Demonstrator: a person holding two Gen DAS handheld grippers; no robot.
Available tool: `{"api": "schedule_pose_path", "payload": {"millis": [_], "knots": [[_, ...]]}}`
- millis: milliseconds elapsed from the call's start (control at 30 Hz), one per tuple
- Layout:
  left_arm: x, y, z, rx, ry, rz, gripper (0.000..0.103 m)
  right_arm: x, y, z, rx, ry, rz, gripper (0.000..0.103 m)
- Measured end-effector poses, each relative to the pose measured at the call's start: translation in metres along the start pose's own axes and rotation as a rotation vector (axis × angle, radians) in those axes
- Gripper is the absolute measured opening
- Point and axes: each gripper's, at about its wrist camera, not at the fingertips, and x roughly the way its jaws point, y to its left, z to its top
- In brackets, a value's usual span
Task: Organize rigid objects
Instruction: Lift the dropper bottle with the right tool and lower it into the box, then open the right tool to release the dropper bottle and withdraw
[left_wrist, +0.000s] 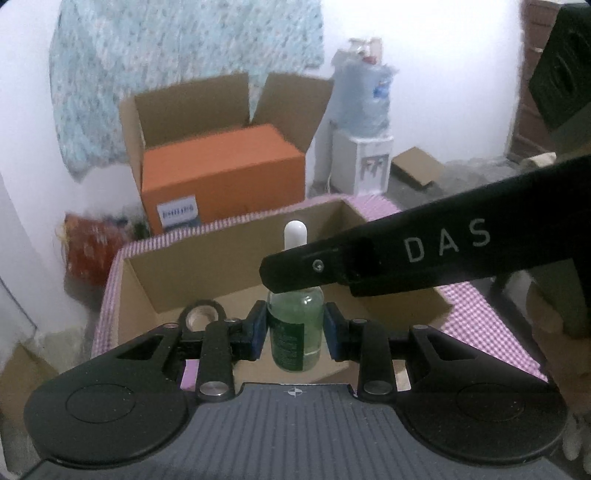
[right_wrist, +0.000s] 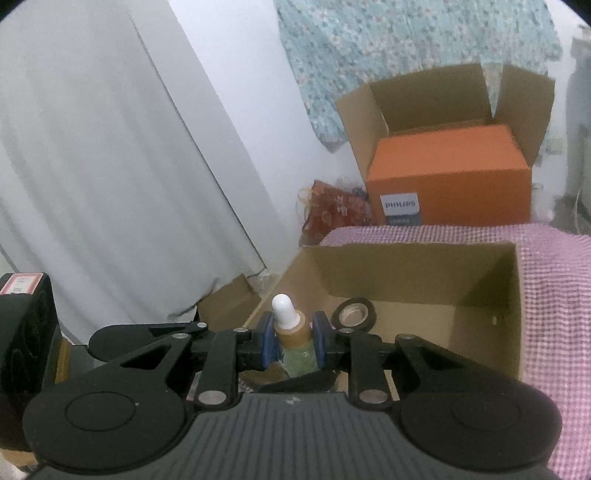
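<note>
Dropper bottle (left_wrist: 293, 332) hanging upright just above the open cardboard box (left_wrist: 229, 266), near the box's front edge, not resting on the box floor. Looking like green-tinted clear glass with a dark printed label, tan collar, white rubber bulb on top; rigid, smooth, probably slippery.

Right gripper (right_wrist: 293, 339) clenching the tan collar, jaws pressing it from both sides. Left gripper (left_wrist: 295, 332) flanking the glass body lower down, blue pads (left_wrist: 258, 332) sitting right at the glass; cannot tell whether actually squeezing or only bracketing.

Reading as a two-gripper hold or handover over the box.

Risks:
- slipping out and dropping into the box if one side lets go before the other is firm on smooth glass;
- tipping on landing, being tall and narrow;
- knocking the tape roll (left_wrist: 201, 314) lying inside the box, left of the bottle;
- twisting the collar loose if the two grips pull against each other.

Box sitting on the pink checked desk (left_wrist: 480, 325).
</note>
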Motion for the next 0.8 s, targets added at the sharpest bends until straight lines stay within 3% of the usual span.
{"api": "schedule_pose_path", "payload": {"millis": [433, 800], "knots": [[0.076, 0.021, -0.007, -0.090, 0.199, -0.009, 0.031, 0.076, -0.062, -0.003, 0.120, 0.164, 0.017, 0.024], [0.087, 0.021, -0.013, -0.106, 0.240, 0.003, 0.032, 0.104, -0.077, -0.017, 0.121, 0.245, -0.005, 0.024]]}}
